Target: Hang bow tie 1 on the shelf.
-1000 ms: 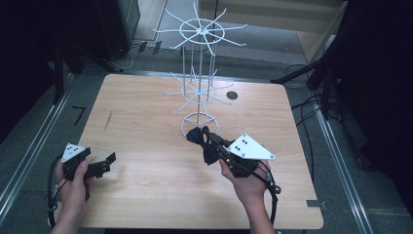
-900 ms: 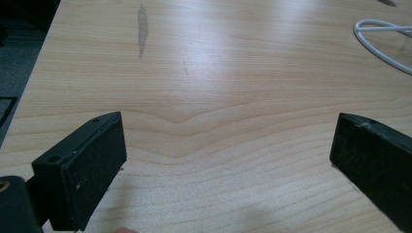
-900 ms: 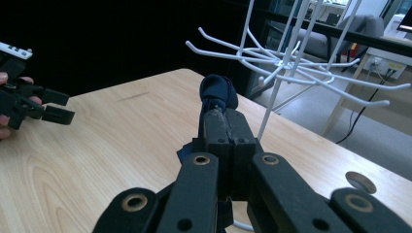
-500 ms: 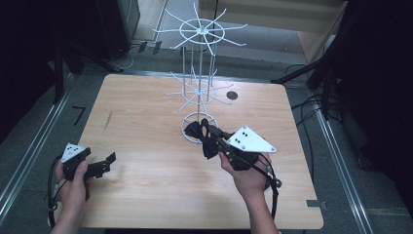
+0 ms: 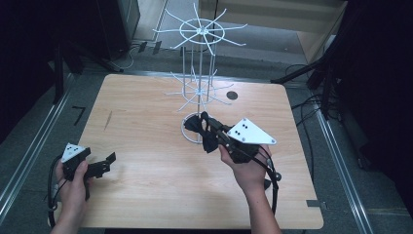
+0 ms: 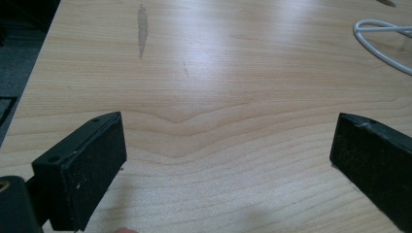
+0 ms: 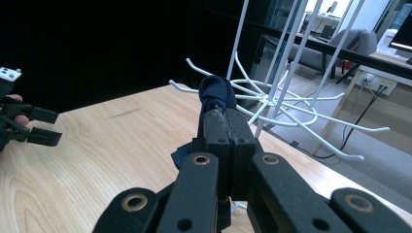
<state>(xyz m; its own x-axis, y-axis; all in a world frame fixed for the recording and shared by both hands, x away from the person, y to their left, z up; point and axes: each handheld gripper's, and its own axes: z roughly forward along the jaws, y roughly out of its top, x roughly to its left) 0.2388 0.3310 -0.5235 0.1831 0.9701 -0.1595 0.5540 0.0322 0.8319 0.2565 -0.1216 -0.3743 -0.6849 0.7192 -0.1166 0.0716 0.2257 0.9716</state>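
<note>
Dark navy cloth [image 7: 216, 94], bunched, sits pinched between the pressed-together jaws of the right gripper [image 7: 224, 127], held above the table beside the base ring of the white wire rack [image 5: 198, 87]; in the high view the cloth [image 5: 196, 125] hangs over the near side of that ring. What kind of garment it is cannot be told. Rack stands upright toward the far middle of the light wooden table [image 5: 146, 190], two tiers of spoked arms, the upper wheel well above the lower one. Right gripper [image 5: 205, 130] angles in from the near right, grey plate on top, cable looping down by the wrist. Left gripper [image 5: 108, 162] rests low near the near-left corner, jaws spread wide with bare wood between them; in its own view, the left gripper [image 6: 228, 160] faces a dark streak [image 6: 142, 29] in the grain. Small dark round hole [image 5: 232, 95] in the tabletop sits to the rack's far right. Broad bare board lies between the two grippers and along the near edge. Grey floor [image 5: 34, 122] with metal rails runs along both table sides; room beyond is dark, with cables on the floor at right.
</note>
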